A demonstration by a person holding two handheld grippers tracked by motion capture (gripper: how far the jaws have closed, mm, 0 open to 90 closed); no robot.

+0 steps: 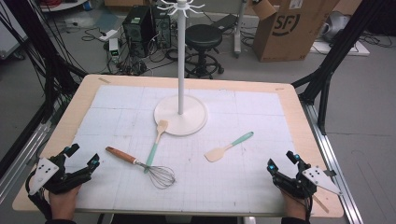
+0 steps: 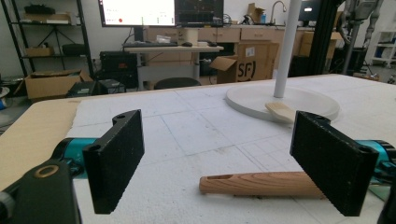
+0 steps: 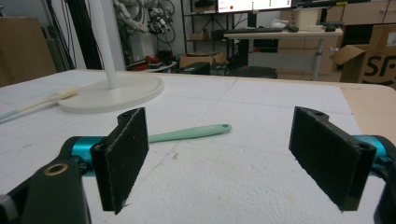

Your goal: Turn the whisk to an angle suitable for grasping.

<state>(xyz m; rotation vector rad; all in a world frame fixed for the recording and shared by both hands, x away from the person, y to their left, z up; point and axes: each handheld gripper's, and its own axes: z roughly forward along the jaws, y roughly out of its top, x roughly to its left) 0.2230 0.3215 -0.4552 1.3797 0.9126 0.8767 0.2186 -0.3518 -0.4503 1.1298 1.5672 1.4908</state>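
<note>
Beyond the desk we see a black stool, a computer tower amid loose cables, and an open cardboard box on the grey floor, while monitors glow above a far workbench.

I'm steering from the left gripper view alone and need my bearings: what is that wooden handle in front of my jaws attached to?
Observer: A wire whisk; its wooden handle points toward your left gripper.
Operator: Anything lying against it?
Observer: A green-handled spatula crosses the whisk's neck, its blade on the stand's base.
Operator: And the other hand?
Observer: The right gripper is open at the near right edge; a second spatula lies ahead of it.
</note>
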